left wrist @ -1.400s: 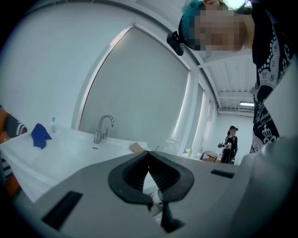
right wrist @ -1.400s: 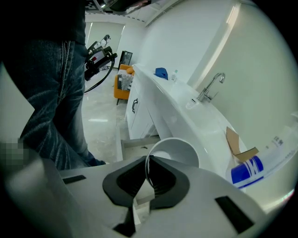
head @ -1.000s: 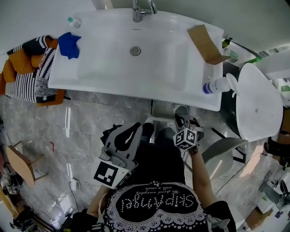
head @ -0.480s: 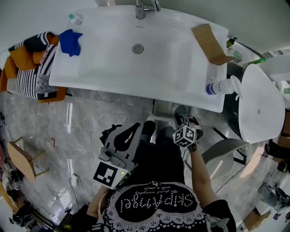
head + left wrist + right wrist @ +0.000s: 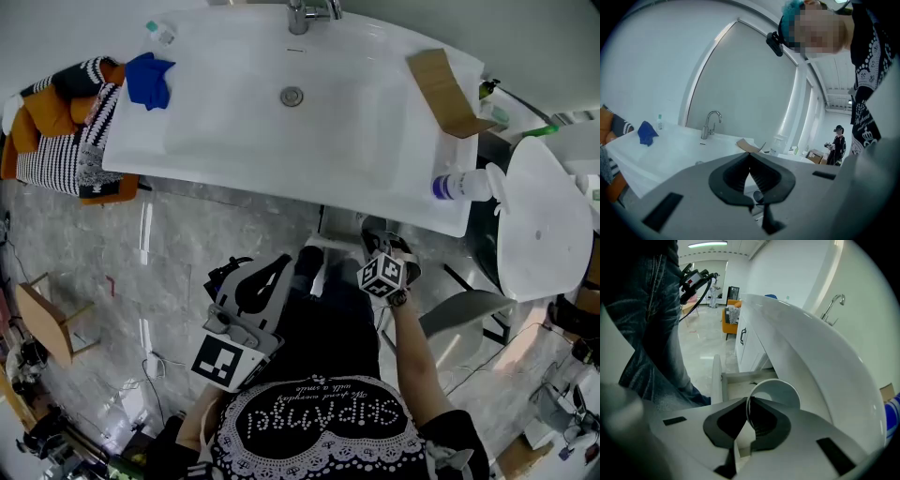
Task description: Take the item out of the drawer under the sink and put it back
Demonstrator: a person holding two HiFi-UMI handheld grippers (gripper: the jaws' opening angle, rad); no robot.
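Holding item one, a white cup (image 5: 776, 389), by its rim: our right gripper (image 5: 748, 401), jaws pinched on the thin wall. Location: above the open drawer (image 5: 740, 377), beneath the sink (image 5: 811, 348) edge, not yet set down. Item two: our left gripper (image 5: 750, 154), jaws pressed together on nothing, idle. Change over the last second: scarcely any in the head view; the pinch has stayed. We judge the return leg under way, with lowering and release outstanding.

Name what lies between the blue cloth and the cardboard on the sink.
Only the basin and its drain, with the faucet behind; head view.
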